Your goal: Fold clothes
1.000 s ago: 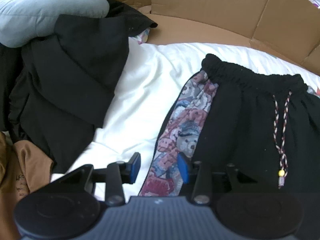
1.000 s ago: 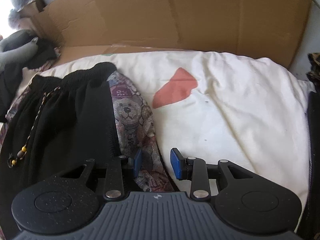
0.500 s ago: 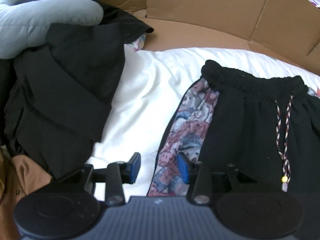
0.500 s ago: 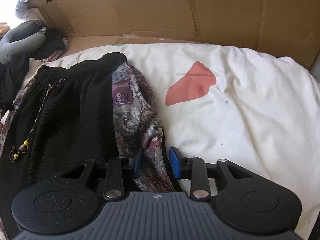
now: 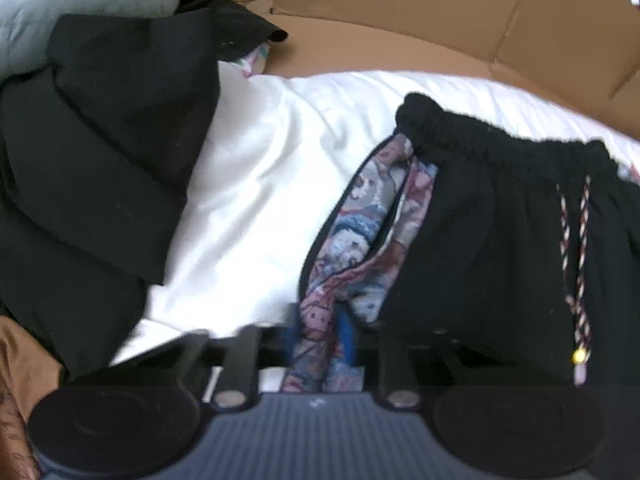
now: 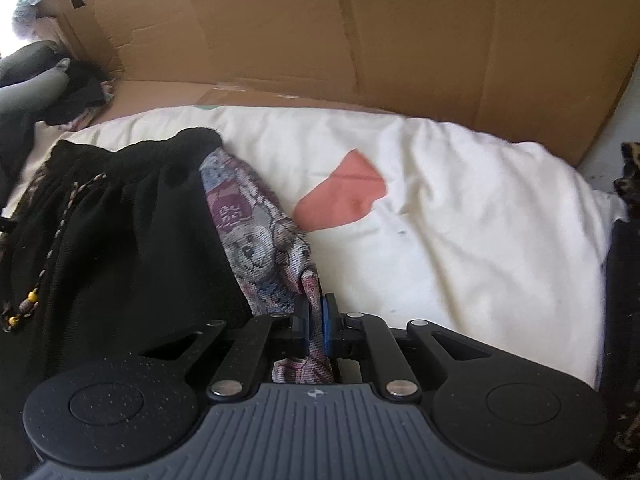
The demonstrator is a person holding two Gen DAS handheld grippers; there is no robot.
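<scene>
Both sets of jaws have closed on the shorts' [image 5: 500, 240] side panels, left gripper [image 5: 320, 336] and right gripper [image 6: 315, 320] each pinching one, and I see the waistband straight ahead on the bed [image 6: 460, 220].

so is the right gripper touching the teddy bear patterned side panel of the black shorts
Touching: the right wrist view shows the right gripper shut on the bear-patterned panel, fabric pinched between its blue pads.

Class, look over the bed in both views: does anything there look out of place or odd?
Yes. A pink scrap lies alone on the white sheet, right of the shorts both grippers pinch. At left, black clothes sit in an unfolded heap.
</scene>
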